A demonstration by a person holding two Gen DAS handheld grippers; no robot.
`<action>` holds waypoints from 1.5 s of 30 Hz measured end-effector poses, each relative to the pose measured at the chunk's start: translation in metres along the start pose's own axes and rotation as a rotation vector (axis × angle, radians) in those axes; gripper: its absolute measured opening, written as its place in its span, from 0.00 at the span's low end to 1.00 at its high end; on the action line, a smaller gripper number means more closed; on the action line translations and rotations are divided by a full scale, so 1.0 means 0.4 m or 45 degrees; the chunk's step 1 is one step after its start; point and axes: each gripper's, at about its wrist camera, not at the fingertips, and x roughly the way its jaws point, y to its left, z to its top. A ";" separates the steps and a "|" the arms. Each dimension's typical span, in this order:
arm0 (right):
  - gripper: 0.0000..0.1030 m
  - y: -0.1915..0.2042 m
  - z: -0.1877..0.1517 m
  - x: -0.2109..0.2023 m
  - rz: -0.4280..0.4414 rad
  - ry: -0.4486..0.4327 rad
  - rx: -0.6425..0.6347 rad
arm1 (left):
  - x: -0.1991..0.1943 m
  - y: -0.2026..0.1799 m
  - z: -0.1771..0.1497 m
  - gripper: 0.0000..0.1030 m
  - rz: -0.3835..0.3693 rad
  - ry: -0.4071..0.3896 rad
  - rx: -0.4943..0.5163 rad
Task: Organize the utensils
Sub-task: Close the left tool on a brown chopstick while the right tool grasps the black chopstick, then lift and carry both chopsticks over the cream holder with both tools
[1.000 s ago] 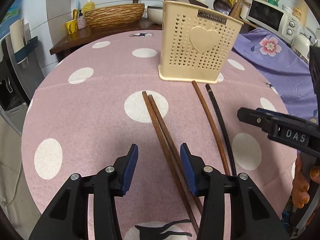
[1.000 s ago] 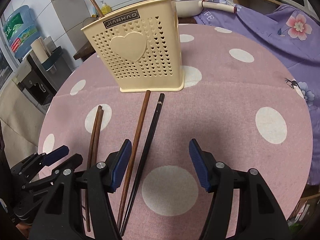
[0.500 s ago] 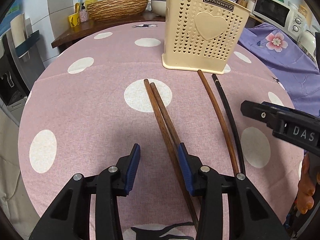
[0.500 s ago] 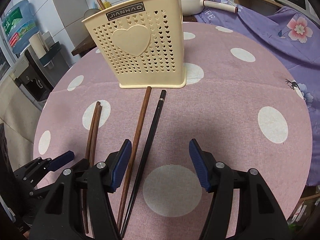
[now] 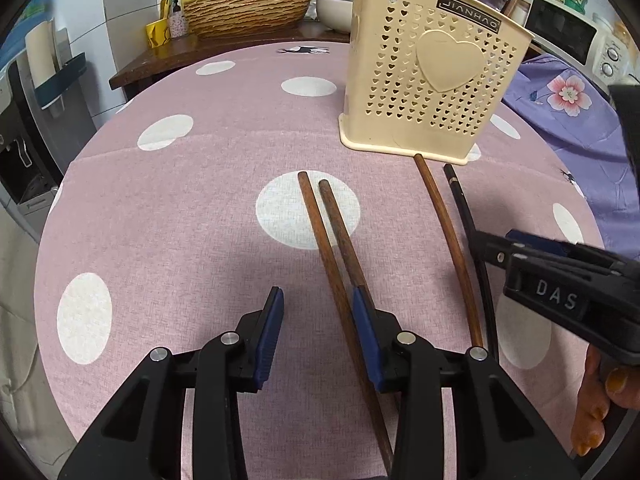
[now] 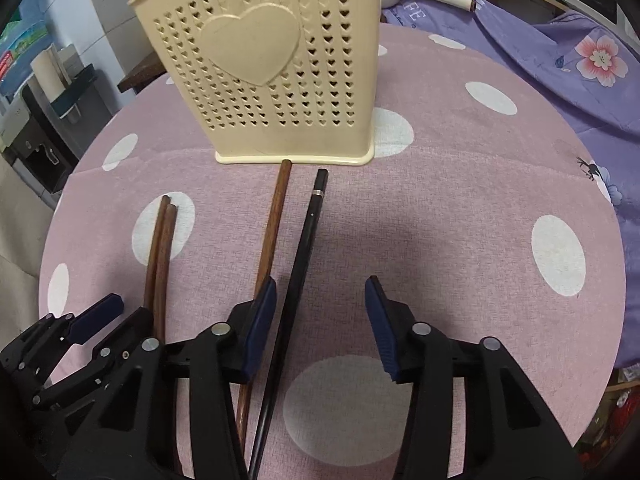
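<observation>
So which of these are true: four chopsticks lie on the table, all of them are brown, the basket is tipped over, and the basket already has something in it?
1. Four chopsticks lie on the tablecloth. True: a brown pair, a single brown chopstick and a black chopstick.
2. All are brown. False: one is black.
3. The cream basket is tipped over. False: it stands upright.
4. The basket already holds something. True: brown sticks poke above its rim.

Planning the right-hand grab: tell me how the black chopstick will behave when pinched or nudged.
The black chopstick looks thin, straight and rigid, so probably stiff and light. Its glossy finish may slip between the closing jaws of the right gripper. Lying flat on the tablecloth, it may roll if nudged.
</observation>
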 end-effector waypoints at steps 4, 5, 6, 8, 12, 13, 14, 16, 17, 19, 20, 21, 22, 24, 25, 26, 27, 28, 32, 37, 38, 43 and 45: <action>0.37 0.006 0.017 0.013 -0.025 0.014 0.012 | 0.018 -0.002 0.026 0.34 0.018 0.003 0.008; 0.35 0.007 0.025 0.017 -0.029 0.019 0.022 | 0.024 -0.003 0.034 0.34 0.027 0.003 0.011; 0.32 0.006 0.034 0.021 -0.029 0.025 0.040 | 0.032 -0.004 0.045 0.34 0.036 0.005 0.011; 0.27 -0.001 0.052 0.030 -0.026 0.036 0.085 | 0.045 -0.004 0.064 0.31 0.050 0.008 0.005; 0.22 0.003 0.088 0.049 -0.055 0.053 0.128 | 0.072 -0.007 0.104 0.24 0.092 0.014 -0.003; 0.21 0.007 0.095 0.054 -0.066 0.053 0.126 | 0.077 -0.009 0.110 0.22 0.102 0.014 -0.004; 0.18 0.012 0.099 0.057 -0.078 0.052 0.125 | 0.082 -0.012 0.117 0.20 0.114 0.014 -0.001; 0.11 0.016 0.103 0.063 -0.104 0.048 0.132 | 0.088 -0.018 0.124 0.15 0.132 0.011 0.002; 0.10 0.018 0.104 0.064 -0.107 0.047 0.136 | 0.090 -0.019 0.127 0.13 0.137 0.010 0.002; 0.10 0.017 0.102 0.064 -0.107 0.044 0.150 | 0.091 -0.023 0.128 0.08 0.148 0.007 0.001; 0.10 0.017 0.101 0.064 -0.107 0.041 0.153 | 0.091 -0.024 0.129 0.08 0.152 0.006 -0.002; 0.10 0.015 0.099 0.064 -0.102 0.037 0.160 | 0.091 -0.026 0.128 0.08 0.152 0.005 -0.006; 0.10 0.011 0.099 0.065 -0.094 0.032 0.167 | 0.090 -0.028 0.126 0.08 0.146 0.004 -0.008; 0.10 0.001 0.096 0.064 -0.070 0.023 0.181 | 0.087 -0.032 0.124 0.08 0.134 0.003 -0.005; 0.10 -0.006 0.096 0.063 -0.054 0.019 0.192 | 0.085 -0.032 0.122 0.08 0.127 0.002 -0.009; 0.09 -0.014 0.093 0.061 -0.027 0.014 0.207 | 0.083 -0.033 0.121 0.08 0.117 0.003 -0.018; 0.09 -0.021 0.091 0.059 0.002 0.009 0.218 | 0.081 -0.030 0.120 0.08 0.103 0.002 -0.030; 0.09 -0.026 0.089 0.056 0.024 0.001 0.224 | 0.075 -0.025 0.120 0.08 0.087 -0.004 -0.044; 0.09 -0.047 0.070 0.013 0.096 -0.073 0.217 | 0.034 -0.012 0.124 0.08 0.040 -0.052 -0.079; 0.09 -0.067 0.059 -0.083 0.215 -0.200 0.164 | -0.064 -0.002 0.133 0.07 -0.042 -0.165 -0.101; 0.09 -0.071 0.058 -0.105 0.238 -0.227 0.151 | -0.090 -0.001 0.135 0.07 -0.058 -0.194 -0.101; 0.09 -0.096 0.057 -0.231 0.337 -0.369 0.077 | -0.193 0.012 0.141 0.07 -0.121 -0.308 -0.097; 0.09 -0.103 0.050 -0.288 0.367 -0.428 0.046 | -0.229 0.018 0.138 0.07 -0.142 -0.347 -0.090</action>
